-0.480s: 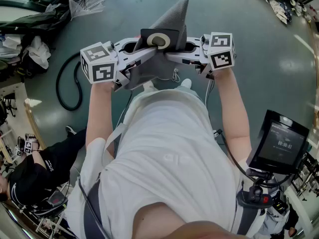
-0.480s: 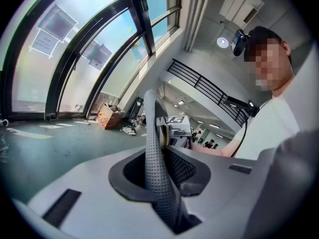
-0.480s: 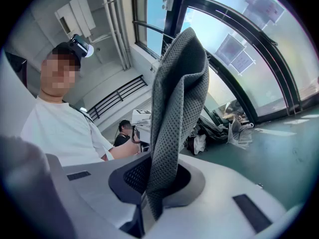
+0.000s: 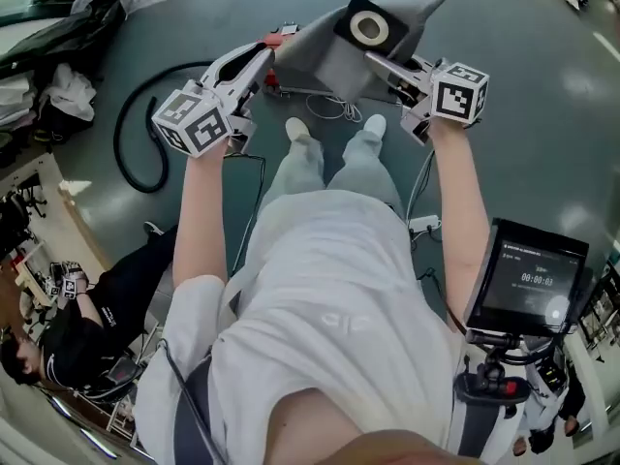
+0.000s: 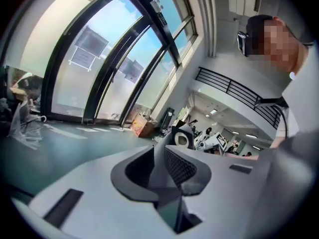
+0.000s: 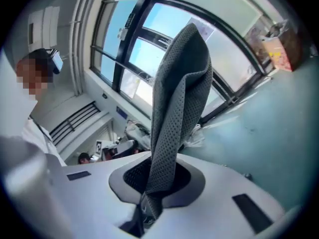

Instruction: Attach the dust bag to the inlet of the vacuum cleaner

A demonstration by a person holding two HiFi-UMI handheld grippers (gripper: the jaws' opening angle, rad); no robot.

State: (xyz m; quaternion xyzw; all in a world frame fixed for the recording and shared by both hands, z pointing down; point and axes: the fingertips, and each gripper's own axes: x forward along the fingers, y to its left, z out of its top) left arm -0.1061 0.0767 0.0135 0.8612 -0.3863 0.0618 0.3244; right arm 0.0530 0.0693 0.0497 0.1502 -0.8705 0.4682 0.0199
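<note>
With left gripper [image 4: 270, 48] and right gripper [image 4: 375, 60] each clamped on a dust bag [image 4: 325, 58] edge, hold it taut and collar [image 4: 355, 29] hole unobstructed; align squarely with inlet before pressing.

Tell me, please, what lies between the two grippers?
The grey dust bag spans the gap between the left gripper and the right gripper, each shut on an edge; the head view shows this.

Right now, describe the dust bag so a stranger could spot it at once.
Above the grey-green floor, look between the left gripper and right gripper. The dust bag is the grey mesh pouch both clamp, alone in bearing a black card collar with a white ring.
</note>
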